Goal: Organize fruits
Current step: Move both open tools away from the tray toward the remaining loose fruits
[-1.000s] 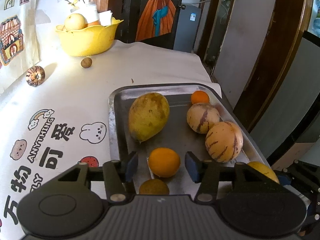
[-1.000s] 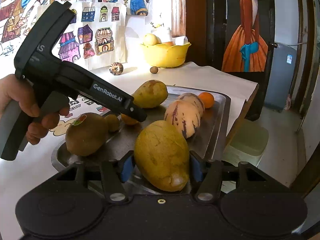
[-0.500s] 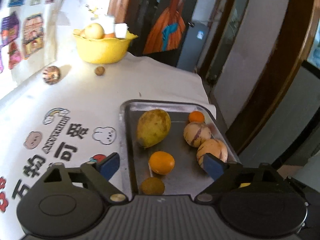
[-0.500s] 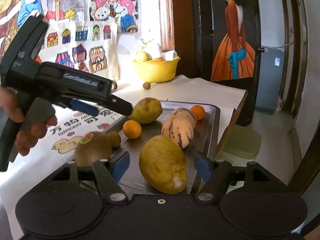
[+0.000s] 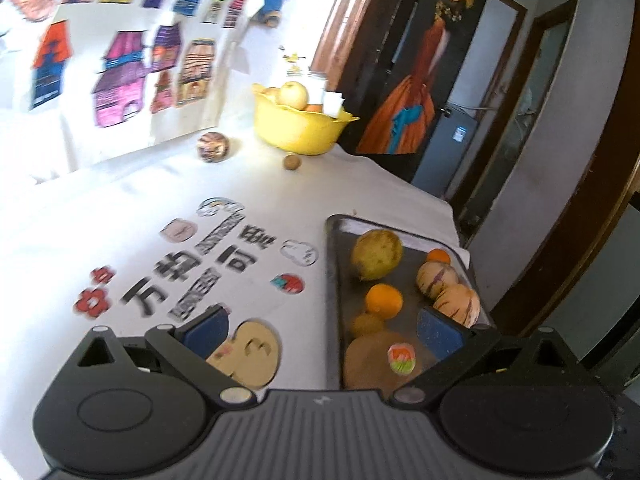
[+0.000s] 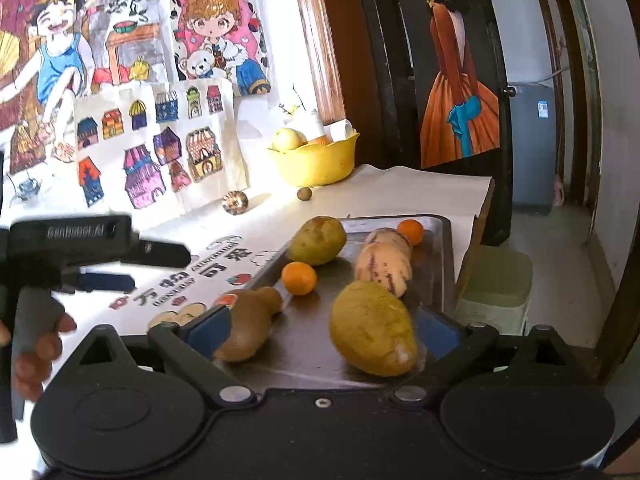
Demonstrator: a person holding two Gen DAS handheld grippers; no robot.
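Observation:
A metal tray (image 5: 334, 280) (image 6: 442, 264) on the white tablecloth holds two mangoes (image 5: 376, 254) (image 6: 372, 328), two oranges (image 5: 384, 300) (image 6: 411, 231), two striped melons (image 5: 436, 278) (image 6: 384, 264), a brown kiwi with a sticker (image 5: 380, 358) (image 6: 244, 332) and a small brown fruit (image 5: 367, 324). My left gripper (image 5: 320, 332) is open and empty, above the tray's near left edge. My right gripper (image 6: 320, 328) is open and empty, with the near mango lying between its fingers, untouched. The left gripper also shows in the right wrist view (image 6: 132, 264).
A yellow bowl (image 5: 296, 128) (image 6: 316, 160) with fruit stands at the table's far end. A small brown nut (image 5: 292, 162) and a striped ball (image 5: 212, 147) lie near it. Drawings hang on the wall to the left. The table edge drops off right of the tray.
Both grippers have opened wide and pulled back from the tray. The right one let go of the near mango, which now lies on the tray. The left one swung left.

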